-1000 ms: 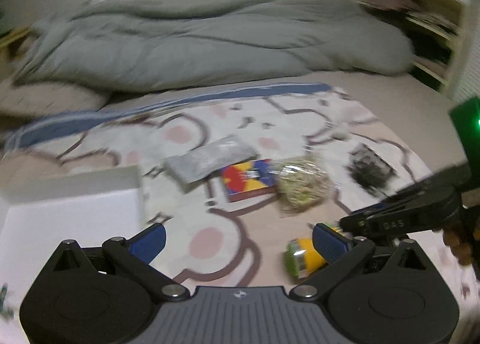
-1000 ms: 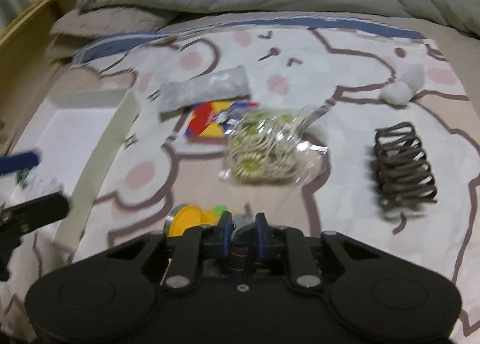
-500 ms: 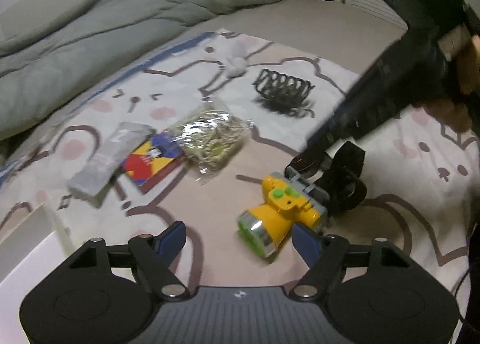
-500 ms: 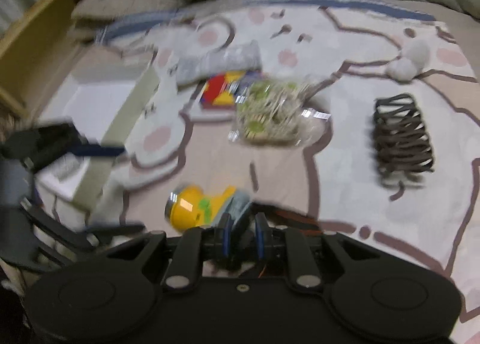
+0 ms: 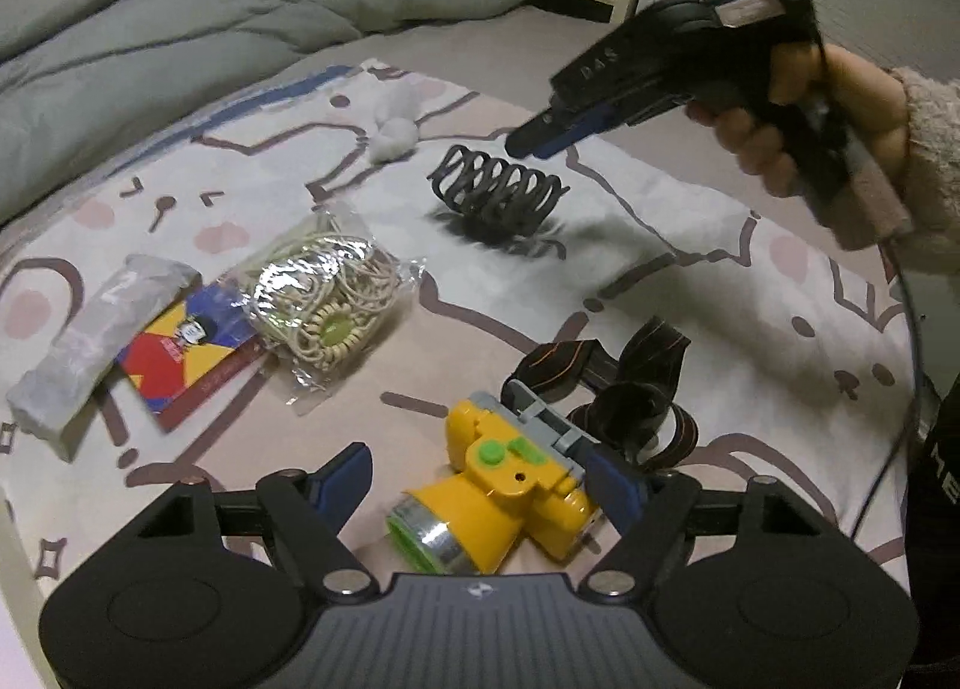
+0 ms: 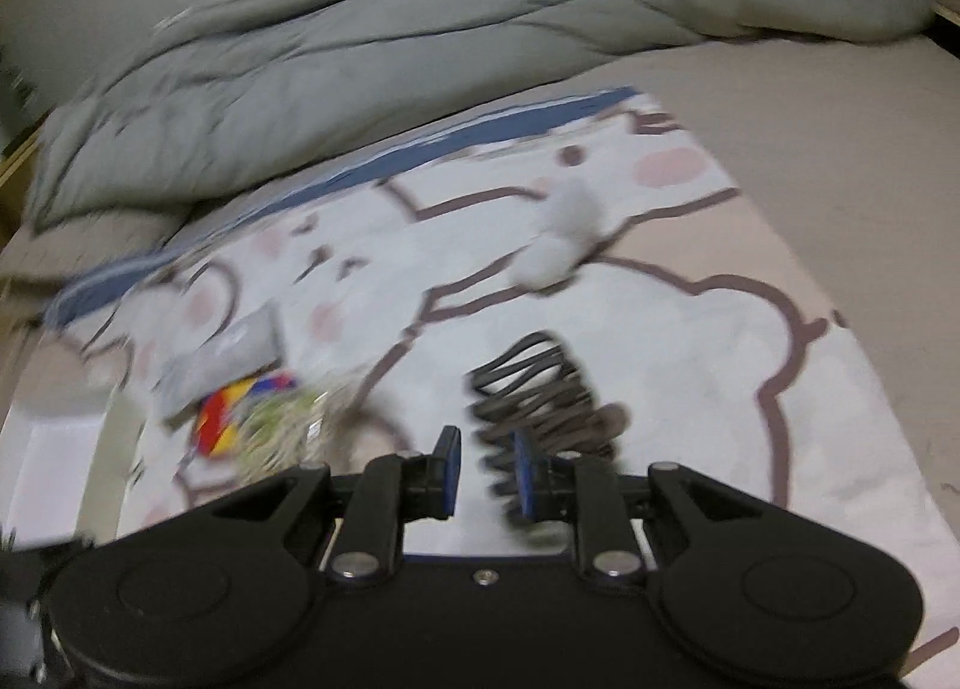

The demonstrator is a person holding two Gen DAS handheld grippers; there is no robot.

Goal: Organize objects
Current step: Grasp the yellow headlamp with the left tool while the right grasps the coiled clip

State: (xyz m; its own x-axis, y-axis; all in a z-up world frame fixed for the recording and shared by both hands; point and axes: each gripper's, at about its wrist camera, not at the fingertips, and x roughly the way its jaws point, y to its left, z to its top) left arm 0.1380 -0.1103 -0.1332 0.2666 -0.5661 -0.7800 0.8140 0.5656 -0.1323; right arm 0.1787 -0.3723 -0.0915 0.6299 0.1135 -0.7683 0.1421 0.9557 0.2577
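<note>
Between the opening left claw (image 5: pixel 480 476) sits a yellow headlamp (image 5: pixel 504 494) (unpinched); right claw (image 6: pixel 485 470) nearly pressed together, empty.

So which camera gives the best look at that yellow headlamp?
The left wrist view: the yellow headlamp lies sharp and close between the left gripper's fingers, its strap visible behind. The right wrist view does not show it.

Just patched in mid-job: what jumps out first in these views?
The yellow headlamp lies between the left gripper's jaws, which are opening, its dark strap trailing behind. Beyond it, the black claw hair clip lies on the cartoon blanket, with the right gripper hovering just above it.
</note>
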